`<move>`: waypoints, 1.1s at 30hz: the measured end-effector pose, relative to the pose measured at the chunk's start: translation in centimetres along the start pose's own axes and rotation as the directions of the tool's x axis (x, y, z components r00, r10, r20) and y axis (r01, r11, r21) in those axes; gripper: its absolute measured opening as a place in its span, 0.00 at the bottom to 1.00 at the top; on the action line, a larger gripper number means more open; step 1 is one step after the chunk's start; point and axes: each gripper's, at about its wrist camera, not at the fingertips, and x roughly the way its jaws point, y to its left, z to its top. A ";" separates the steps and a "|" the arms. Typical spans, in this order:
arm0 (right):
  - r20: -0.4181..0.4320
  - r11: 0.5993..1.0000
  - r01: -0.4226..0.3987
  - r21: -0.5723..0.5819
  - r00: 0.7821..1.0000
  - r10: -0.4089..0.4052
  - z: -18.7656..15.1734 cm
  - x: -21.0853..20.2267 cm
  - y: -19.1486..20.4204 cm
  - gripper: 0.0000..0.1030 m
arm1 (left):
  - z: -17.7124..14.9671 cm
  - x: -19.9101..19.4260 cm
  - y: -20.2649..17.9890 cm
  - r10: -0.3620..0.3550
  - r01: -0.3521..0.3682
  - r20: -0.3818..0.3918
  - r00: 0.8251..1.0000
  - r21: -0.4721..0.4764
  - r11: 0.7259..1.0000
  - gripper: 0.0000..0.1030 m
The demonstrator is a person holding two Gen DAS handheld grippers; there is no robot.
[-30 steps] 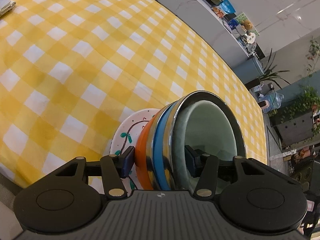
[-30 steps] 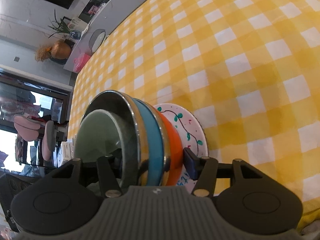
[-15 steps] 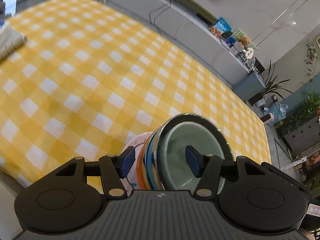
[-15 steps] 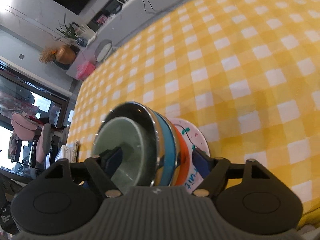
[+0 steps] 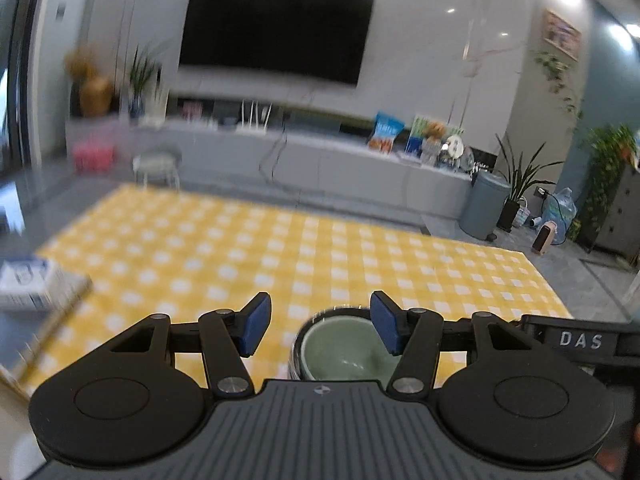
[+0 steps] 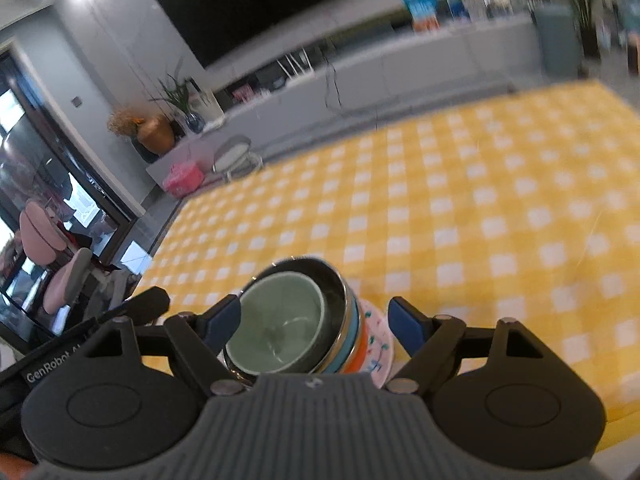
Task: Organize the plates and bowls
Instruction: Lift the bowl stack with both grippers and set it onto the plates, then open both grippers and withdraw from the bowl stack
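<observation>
A stack of dishes stands at the near edge of the yellow checked table (image 6: 480, 200). A pale green bowl (image 6: 280, 320) nests in a steel bowl (image 6: 338, 284), over a blue bowl (image 6: 354, 338), an orange bowl (image 6: 362, 356) and a white patterned plate (image 6: 380, 340). My right gripper (image 6: 316, 322) hovers above and behind the stack, its jaws opening, the pads clear of the dishes. In the left wrist view only the green bowl (image 5: 340, 354) shows, below my left gripper (image 5: 320, 322), which is open and touches nothing.
A white and blue box (image 5: 28, 284) lies at the table's left side, with a wooden edge (image 5: 52, 320) beside it. The yellow cloth (image 5: 320, 248) stretches far ahead. Behind it are a stool (image 5: 156, 164), a long grey cabinet (image 5: 320, 160) and a wall screen.
Both grippers let go of the stack's rim, opened wider and rose back from it. Both views tipped up from the tabletop to the room.
</observation>
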 end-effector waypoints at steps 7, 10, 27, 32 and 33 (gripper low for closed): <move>0.170 0.983 0.045 -0.180 0.985 -0.014 -1.7 -5.6 1.8 0.81 | -0.8 -3.4 -2.7 0.053 -0.070 0.130 0.990 0.125 0.990 0.64; 0.243 0.964 0.084 -0.251 0.970 -0.021 -3.2 -7.7 2.3 0.85 | -1.8 -4.4 -3.4 0.072 -0.098 0.163 0.984 0.155 0.983 0.64; 0.356 0.937 0.231 -0.261 0.925 -0.129 -8.0 -7.8 0.5 0.96 | -7.2 -0.8 -5.0 0.123 -0.121 0.008 0.992 0.273 0.954 0.78; 0.227 0.944 0.220 -0.248 0.960 -0.164 -9.0 -5.0 -0.7 0.96 | -7.9 1.7 -4.2 0.139 -0.097 -0.150 0.979 0.257 0.961 0.78; 0.197 0.950 0.206 -0.236 0.967 -0.160 -9.0 -4.4 -1.0 0.96 | -7.9 2.1 -4.1 0.143 -0.095 -0.173 0.974 0.256 0.962 0.78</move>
